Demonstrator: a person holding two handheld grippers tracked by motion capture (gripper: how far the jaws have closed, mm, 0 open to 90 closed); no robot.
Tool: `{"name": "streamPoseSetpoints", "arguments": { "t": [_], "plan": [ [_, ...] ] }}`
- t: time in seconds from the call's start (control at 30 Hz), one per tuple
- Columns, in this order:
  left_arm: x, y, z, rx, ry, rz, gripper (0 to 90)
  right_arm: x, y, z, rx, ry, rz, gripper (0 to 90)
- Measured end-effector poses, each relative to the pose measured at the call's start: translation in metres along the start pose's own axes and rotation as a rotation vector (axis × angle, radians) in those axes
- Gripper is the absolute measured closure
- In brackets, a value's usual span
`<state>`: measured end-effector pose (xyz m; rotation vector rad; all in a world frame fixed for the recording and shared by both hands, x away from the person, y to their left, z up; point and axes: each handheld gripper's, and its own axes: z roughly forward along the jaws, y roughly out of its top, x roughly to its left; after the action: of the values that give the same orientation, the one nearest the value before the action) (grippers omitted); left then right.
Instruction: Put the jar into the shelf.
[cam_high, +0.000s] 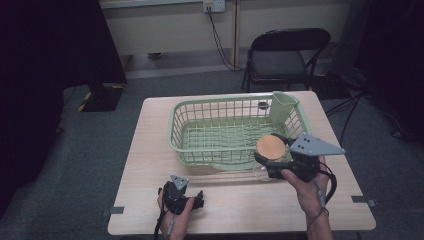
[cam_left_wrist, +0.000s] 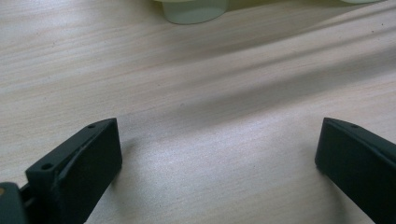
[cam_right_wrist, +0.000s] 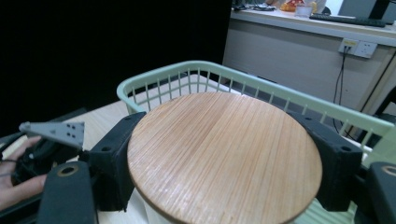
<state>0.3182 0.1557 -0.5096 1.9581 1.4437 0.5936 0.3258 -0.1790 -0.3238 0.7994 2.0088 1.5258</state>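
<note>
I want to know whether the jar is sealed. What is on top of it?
A round wooden lid covers the jar, gripped at its sides by the right tongs. The lid hides the jar's opening and contents.

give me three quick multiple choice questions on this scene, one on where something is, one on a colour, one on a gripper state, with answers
1. Where is the round wooden lid?
A. on the folding chair
B. between the jaws of the right gripper, at the near right rim of the basket
C. under the left gripper

2. What colour is the plastic lattice basket?
A. pale green
B. red
C. black

3. How does the left gripper stand?
A. shut on the lid
B. shut on a cup
C. open over bare light wooden table, nothing between its jaws

Answers:
1 B: the right gripper view shows the black jaws pressed on both sides of the lid, with the basket rim just behind.
2 A: the high view shows its pale green walls.
3 C: the left gripper view shows the jaws wide apart over bare tabletop.
</note>
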Motion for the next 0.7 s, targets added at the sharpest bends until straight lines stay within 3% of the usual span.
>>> {"name": "streamPoseSetpoints", "arguments": {
  "t": [0.33,0.7],
  "plan": [
    [0.000,0.000,0.000,0.000,0.000,0.000,0.4,-0.012,0.029,0.016,-0.021,0.027,-0.016,23.2],
    [0.000,0.000,0.000,0.000,0.000,0.000,0.4,-0.026,0.054,0.052,-0.004,0.059,-0.038,23.3]
  ]
}}
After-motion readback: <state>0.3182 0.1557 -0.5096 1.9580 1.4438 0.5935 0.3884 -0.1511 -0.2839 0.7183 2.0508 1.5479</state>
